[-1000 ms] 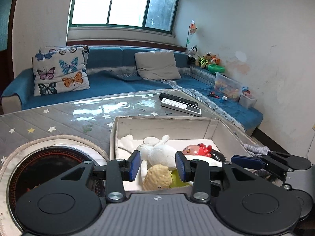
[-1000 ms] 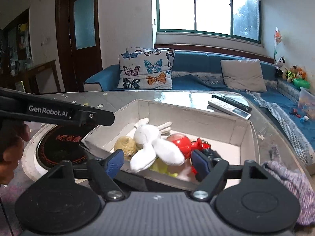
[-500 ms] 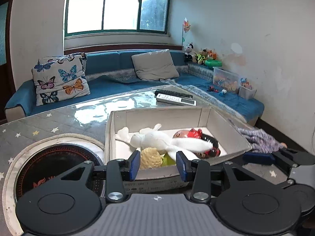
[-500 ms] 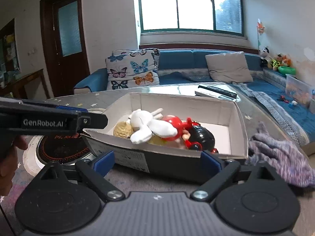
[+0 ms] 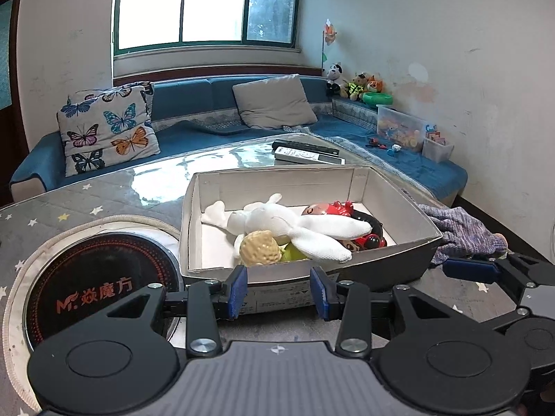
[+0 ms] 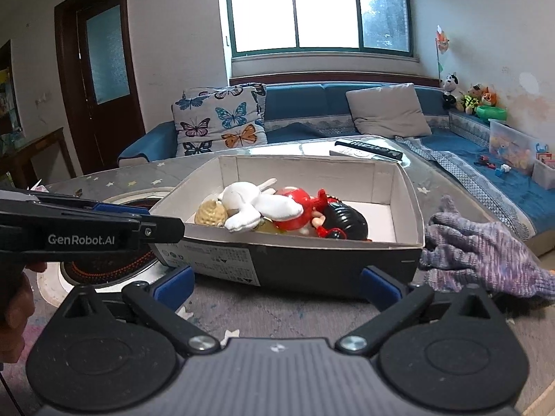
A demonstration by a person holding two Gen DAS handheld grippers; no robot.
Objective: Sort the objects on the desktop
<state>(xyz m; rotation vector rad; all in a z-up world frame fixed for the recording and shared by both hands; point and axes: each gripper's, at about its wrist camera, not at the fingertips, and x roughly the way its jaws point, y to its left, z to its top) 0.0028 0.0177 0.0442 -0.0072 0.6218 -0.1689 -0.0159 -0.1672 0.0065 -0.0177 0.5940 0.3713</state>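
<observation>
The surface [image 6: 284,315] carries a cardboard box [image 5: 381,270] holding the white plush rabbit [image 5: 295,223], red toy [image 6: 295,209] and yellow ball [image 5: 260,251]. A purple cloth [image 6: 485,253] lies just beside it. Left gripper [image 5: 279,286] and right gripper [image 6: 277,282] hang released, empty; any cloth pickup should pinch a raised fold.

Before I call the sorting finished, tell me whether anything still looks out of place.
The purple knitted cloth lies crumpled on the table against the box's right end, outside it, while the toys sit piled inside. Two remotes also remain on the table behind the box.
</observation>
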